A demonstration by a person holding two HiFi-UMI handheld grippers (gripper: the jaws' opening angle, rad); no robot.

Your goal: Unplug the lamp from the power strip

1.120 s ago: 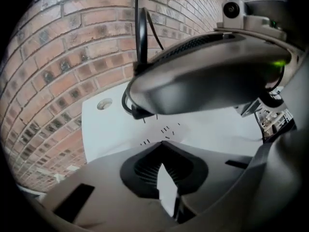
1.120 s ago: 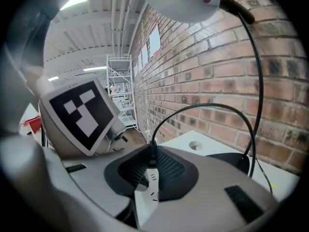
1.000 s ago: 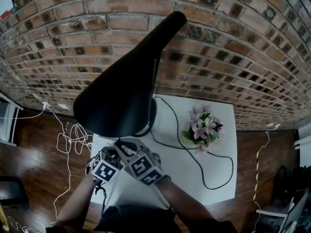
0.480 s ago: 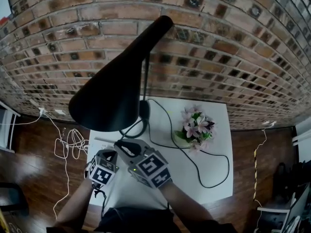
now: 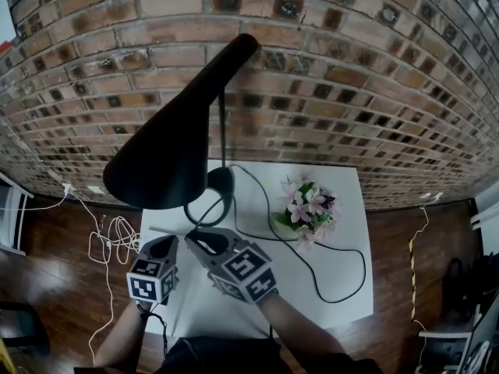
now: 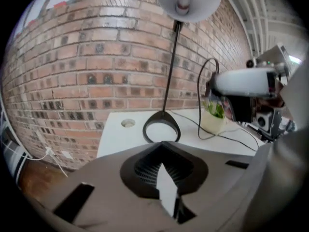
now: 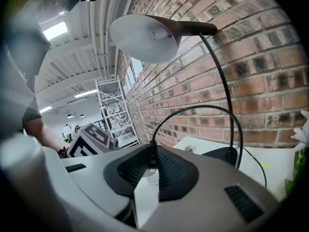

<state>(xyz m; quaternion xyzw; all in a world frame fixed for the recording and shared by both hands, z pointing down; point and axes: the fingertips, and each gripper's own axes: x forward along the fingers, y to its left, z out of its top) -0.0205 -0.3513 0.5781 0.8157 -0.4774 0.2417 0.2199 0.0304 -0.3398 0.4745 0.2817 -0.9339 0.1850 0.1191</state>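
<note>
The left gripper (image 5: 162, 246) is held over the near left edge of the white table (image 5: 335, 201), its jaws drawn together with nothing between them. Just beside it, the right gripper (image 5: 196, 240) is clamped on the black plug (image 7: 150, 154), which is raised clear of the table. No power strip can be made out, so the unplugging is judged done. Only setting the plug down is left. The lamp (image 5: 168, 166), matte black with a cone shade, is seen standing by the brick wall, its cord (image 7: 203, 107) looped away to the right.
</note>
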